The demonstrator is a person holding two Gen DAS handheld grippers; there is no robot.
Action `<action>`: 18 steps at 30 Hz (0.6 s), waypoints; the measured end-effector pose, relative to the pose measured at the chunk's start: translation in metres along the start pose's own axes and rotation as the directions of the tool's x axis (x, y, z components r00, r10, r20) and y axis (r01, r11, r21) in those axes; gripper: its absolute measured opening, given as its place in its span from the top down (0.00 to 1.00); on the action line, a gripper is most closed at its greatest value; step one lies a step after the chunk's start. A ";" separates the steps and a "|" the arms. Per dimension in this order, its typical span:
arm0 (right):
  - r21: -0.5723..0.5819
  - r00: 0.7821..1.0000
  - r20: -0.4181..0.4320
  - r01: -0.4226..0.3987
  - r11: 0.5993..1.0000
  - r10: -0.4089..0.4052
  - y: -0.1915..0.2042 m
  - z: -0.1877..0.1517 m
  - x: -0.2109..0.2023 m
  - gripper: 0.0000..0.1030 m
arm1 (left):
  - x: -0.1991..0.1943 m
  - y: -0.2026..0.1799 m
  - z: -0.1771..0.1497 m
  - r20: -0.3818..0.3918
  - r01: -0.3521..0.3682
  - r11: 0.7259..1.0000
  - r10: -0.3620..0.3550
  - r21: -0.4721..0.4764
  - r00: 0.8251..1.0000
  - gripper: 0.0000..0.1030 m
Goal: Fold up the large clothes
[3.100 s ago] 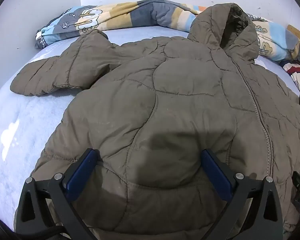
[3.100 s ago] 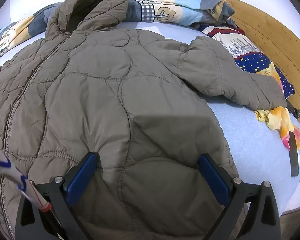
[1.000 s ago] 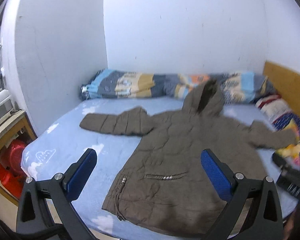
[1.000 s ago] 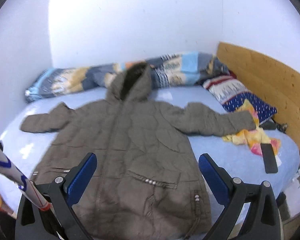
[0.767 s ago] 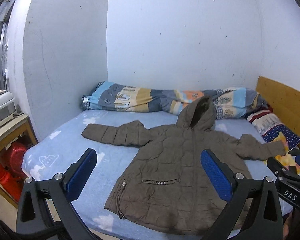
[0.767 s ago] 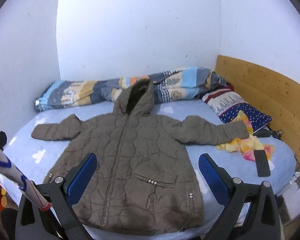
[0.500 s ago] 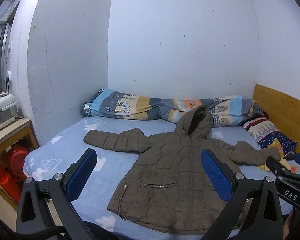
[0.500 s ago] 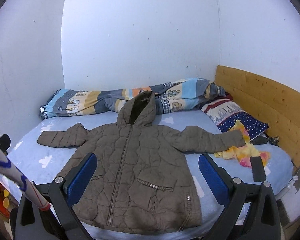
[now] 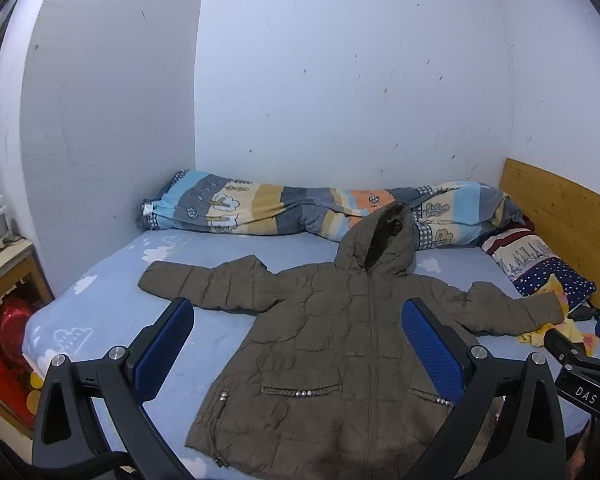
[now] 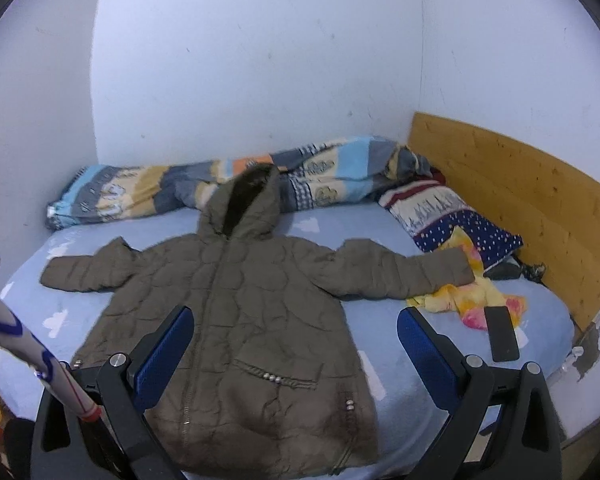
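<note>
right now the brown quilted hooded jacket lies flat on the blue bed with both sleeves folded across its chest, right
Not quite: the brown quilted hooded jacket does lie flat on the blue bed, but both sleeves are spread out sideways, not folded across its chest. The right wrist view shows it.

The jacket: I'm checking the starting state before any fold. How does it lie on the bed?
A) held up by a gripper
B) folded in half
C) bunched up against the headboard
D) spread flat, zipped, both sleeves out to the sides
D: the jacket lies flat on the bed, front zipped, sleeves spread apart.
</note>
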State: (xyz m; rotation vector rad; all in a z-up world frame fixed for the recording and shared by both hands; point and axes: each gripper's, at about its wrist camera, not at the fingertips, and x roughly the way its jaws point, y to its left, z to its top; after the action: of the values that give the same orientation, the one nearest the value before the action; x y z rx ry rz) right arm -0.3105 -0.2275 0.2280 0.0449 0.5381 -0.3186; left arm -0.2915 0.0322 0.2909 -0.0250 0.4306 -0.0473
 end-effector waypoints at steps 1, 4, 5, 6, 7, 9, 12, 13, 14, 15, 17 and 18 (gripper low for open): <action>-0.001 1.000 -0.019 -0.001 1.000 0.001 -0.002 0.002 0.012 0.00 | 0.008 -0.002 0.000 -0.009 0.000 1.000 0.000 0.000 1.000 0.00; -0.006 0.999 -0.039 0.021 1.000 -0.021 -0.007 0.006 0.038 0.00 | 0.032 -0.011 0.000 -0.025 -0.007 1.000 0.008 0.021 1.000 0.00; -0.002 0.999 -0.046 0.023 1.000 -0.023 -0.010 0.006 0.047 0.00 | 0.043 -0.016 0.000 -0.031 -0.009 0.999 0.010 0.036 0.999 0.00; 0.001 0.998 -0.051 0.027 1.000 -0.027 -0.011 0.007 0.054 0.00 | 0.053 -0.020 -0.001 -0.037 -0.008 0.999 0.010 0.048 0.999 0.00; 0.004 0.997 -0.060 0.039 0.999 -0.039 -0.014 0.007 0.063 0.00 | 0.062 -0.023 -0.002 -0.043 -0.007 0.998 0.009 0.056 0.999 0.00; 0.008 0.996 -0.075 0.056 0.998 -0.055 -0.018 0.008 0.078 0.00 | 0.081 -0.031 -0.003 -0.055 0.000 0.997 0.005 0.076 0.998 0.00; 0.006 0.991 -0.099 0.086 0.996 -0.085 -0.026 0.010 0.101 0.00 | 0.113 -0.040 -0.007 -0.067 0.015 0.995 -0.008 0.102 0.998 0.00; 0.005 0.990 -0.108 0.096 0.995 -0.095 -0.030 0.011 0.110 0.00 | 0.124 -0.042 -0.010 -0.070 0.022 0.994 -0.015 0.110 0.997 0.00; 0.011 0.988 -0.121 0.096 0.995 -0.094 -0.036 0.013 0.120 0.00 | 0.135 -0.045 -0.013 -0.072 0.035 0.993 -0.027 0.116 0.997 0.00; 0.024 0.987 -0.140 0.088 0.996 -0.084 -0.042 0.014 0.131 0.00 | 0.147 -0.046 -0.016 -0.074 0.048 0.992 -0.039 0.120 0.996 0.00; 0.057 0.983 -0.166 0.090 0.994 -0.080 -0.061 0.017 0.154 0.00 | 0.175 -0.048 -0.025 -0.076 0.055 0.989 -0.045 0.135 0.996 0.00; 0.066 0.982 -0.171 0.092 0.994 -0.079 -0.069 0.018 0.161 0.00 | 0.190 -0.049 -0.031 -0.087 0.056 0.987 -0.043 0.148 0.995 0.00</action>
State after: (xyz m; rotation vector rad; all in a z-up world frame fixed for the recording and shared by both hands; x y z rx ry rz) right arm -0.1923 -0.3414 0.1636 0.1209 0.6965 -0.4210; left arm -0.1338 -0.0268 0.1846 0.1155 0.5095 -0.1305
